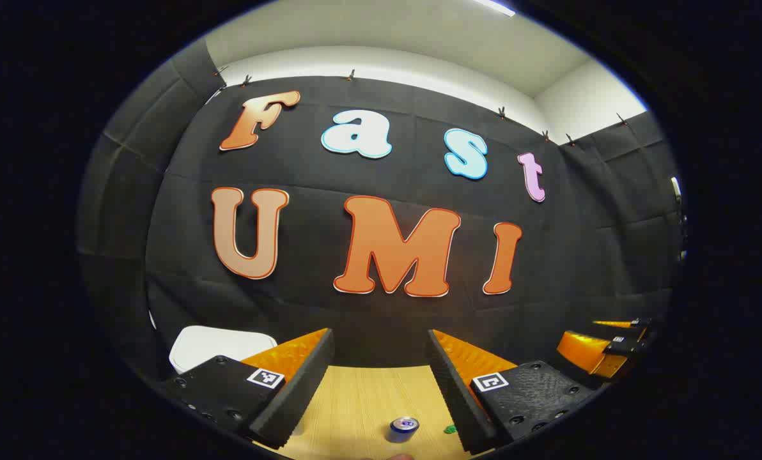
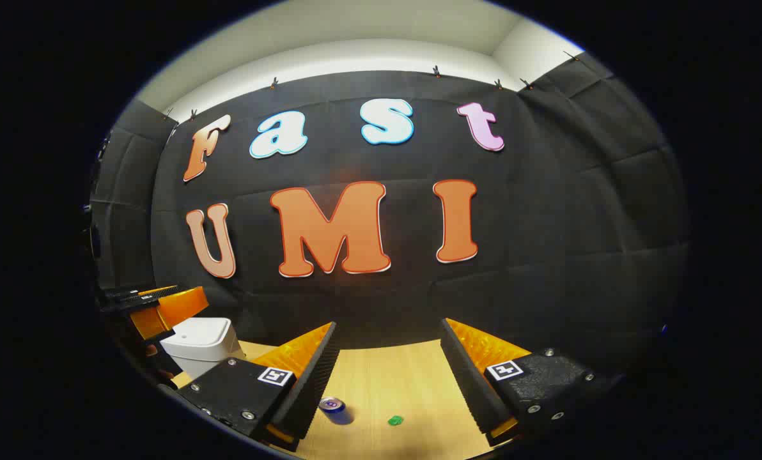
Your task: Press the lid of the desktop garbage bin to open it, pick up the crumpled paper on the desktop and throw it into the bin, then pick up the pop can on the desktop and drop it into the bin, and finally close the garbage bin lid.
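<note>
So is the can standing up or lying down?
Standing up: the can shows its round top facing upward, on the table.

dim booth, lit from a ceiling strip light point(image 1: 493, 6) overhead; fisheye bends the edges strongly; worktop point(image 2: 406, 377) warmly lit; both views sharp, without glare

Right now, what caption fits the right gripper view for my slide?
Open right gripper above wooden table, with pop can and closed white bin.

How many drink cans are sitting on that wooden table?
1. A small blue-and-silver pop can stands upright on the light wooden table, between the open fingers of the left gripper. More could be hidden behind the fingers.
</note>
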### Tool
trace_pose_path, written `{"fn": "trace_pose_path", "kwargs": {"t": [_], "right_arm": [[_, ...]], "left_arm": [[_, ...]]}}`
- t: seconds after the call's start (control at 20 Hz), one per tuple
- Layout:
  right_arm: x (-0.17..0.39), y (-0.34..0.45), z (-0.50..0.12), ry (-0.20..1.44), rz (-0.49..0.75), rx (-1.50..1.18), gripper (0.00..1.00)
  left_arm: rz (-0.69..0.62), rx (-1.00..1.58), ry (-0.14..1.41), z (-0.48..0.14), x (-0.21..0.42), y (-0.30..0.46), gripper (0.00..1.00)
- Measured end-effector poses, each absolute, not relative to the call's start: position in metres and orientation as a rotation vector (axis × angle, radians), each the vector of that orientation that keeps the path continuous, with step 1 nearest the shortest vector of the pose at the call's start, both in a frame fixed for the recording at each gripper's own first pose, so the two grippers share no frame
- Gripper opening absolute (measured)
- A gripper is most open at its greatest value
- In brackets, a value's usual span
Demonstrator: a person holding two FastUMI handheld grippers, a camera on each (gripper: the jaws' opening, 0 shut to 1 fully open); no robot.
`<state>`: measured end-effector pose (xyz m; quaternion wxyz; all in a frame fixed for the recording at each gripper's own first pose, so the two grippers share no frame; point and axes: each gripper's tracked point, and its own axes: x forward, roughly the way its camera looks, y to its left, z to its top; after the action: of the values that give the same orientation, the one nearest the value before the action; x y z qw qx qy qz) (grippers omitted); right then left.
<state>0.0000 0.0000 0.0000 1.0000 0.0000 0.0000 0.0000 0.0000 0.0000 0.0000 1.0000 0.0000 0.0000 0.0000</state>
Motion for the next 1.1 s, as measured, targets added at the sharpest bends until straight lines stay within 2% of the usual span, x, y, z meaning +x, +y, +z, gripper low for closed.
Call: {"fn": "trace_pose_path", "kwargs": {"t": [0.05,0.1,0.2,0.25,0.35,0.4,0.45,0.55,0.6,0.75,0.8,1.1], "right_arm": [[-0.003,0.006,-0.006,0.011,0.018,0.018,0.94],[-0.005,0.011,-0.01,0.015,0.033,0.024,0.94],[-0.006,0.01,-0.005,0.009,0.044,0.007,0.94],[-0.008,0.01,-0.007,-0.002,0.042,0.001,0.94],[-0.013,0.012,-0.003,-0.019,0.043,-0.005,0.94],[-0.015,0.014,-0.002,-0.024,0.047,-0.005,0.94],[-0.017,0.017,-0.003,-0.025,0.062,-0.003,0.94],[-0.024,0.023,0.002,-0.049,0.082,-0.003,0.94],[-0.026,0.021,0.006,-0.068,0.077,-0.012,0.94],[-0.027,0.014,0.01,-0.088,0.055,-0.023,0.94],[-0.028,0.013,0.007,-0.081,0.049,-0.019,0.94],[-0.029,-0.009,-0.005,-0.034,-0.001,-0.023,0.94]], "left_arm": [[0.004,-0.029,0.015,-0.006,-0.004,-0.005,0.88],[0.018,-0.047,0.034,-0.012,-0.007,-0.007,0.91],[0.032,-0.033,0.056,-0.019,-0.009,-0.012,0.88],[0.035,-0.004,0.051,-0.018,-0.01,-0.015,0.92],[0.026,0.04,0.028,-0.011,-0.014,-0.023,0.88],[0.02,0.046,0.015,-0.009,-0.017,-0.027,0.91],[0.011,0.05,0.01,-0.007,-0.019,-0.032,0.88],[-0.005,0.056,0.004,-0.006,-0.022,-0.042,0.88],[-0.007,0.06,0.005,-0.006,-0.021,-0.043,0.91],[-0.014,0.085,0.019,-0.009,-0.02,-0.047,0.91],[-0.018,0.089,0.023,-0.011,-0.021,-0.049,0.88],[0.015,0.099,0.007,-0.01,-0.026,-0.04,0.91]]}}
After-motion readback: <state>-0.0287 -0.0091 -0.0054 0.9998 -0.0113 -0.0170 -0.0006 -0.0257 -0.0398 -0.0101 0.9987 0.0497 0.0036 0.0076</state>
